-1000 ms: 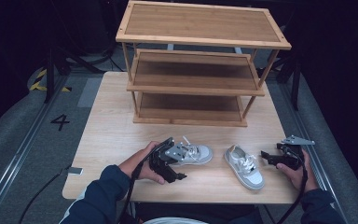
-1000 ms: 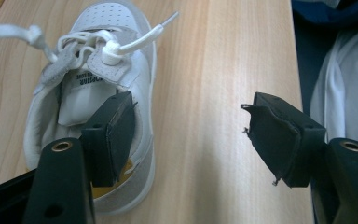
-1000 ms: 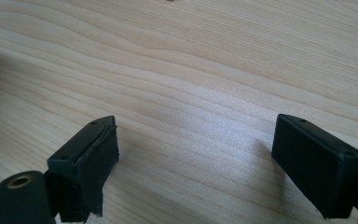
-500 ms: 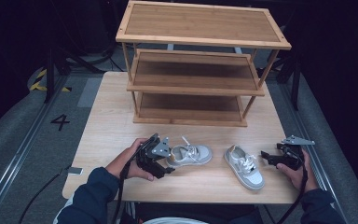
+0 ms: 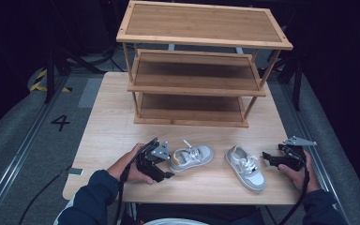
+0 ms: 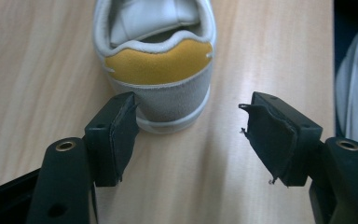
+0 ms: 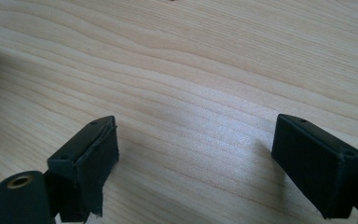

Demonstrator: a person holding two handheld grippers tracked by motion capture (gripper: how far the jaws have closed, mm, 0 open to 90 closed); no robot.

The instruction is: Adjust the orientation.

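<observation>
The left gripper [image 6: 186, 135], jaws spread, is lining up on the left shoe's [image 6: 158, 60] heel. Next, it likely needs advancing and pinching; the right gripper [image 7: 196, 163] is waiting, also spread.

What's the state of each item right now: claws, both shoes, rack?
Left claw: open, jaws at the heel of the left shoe, not closed on it.
Right claw: open, over bare table.
Left shoe: upright on table, ungripped.
Right shoe: upright on table, untouched.
Shoe rack: standing, visible shelves empty.
</observation>
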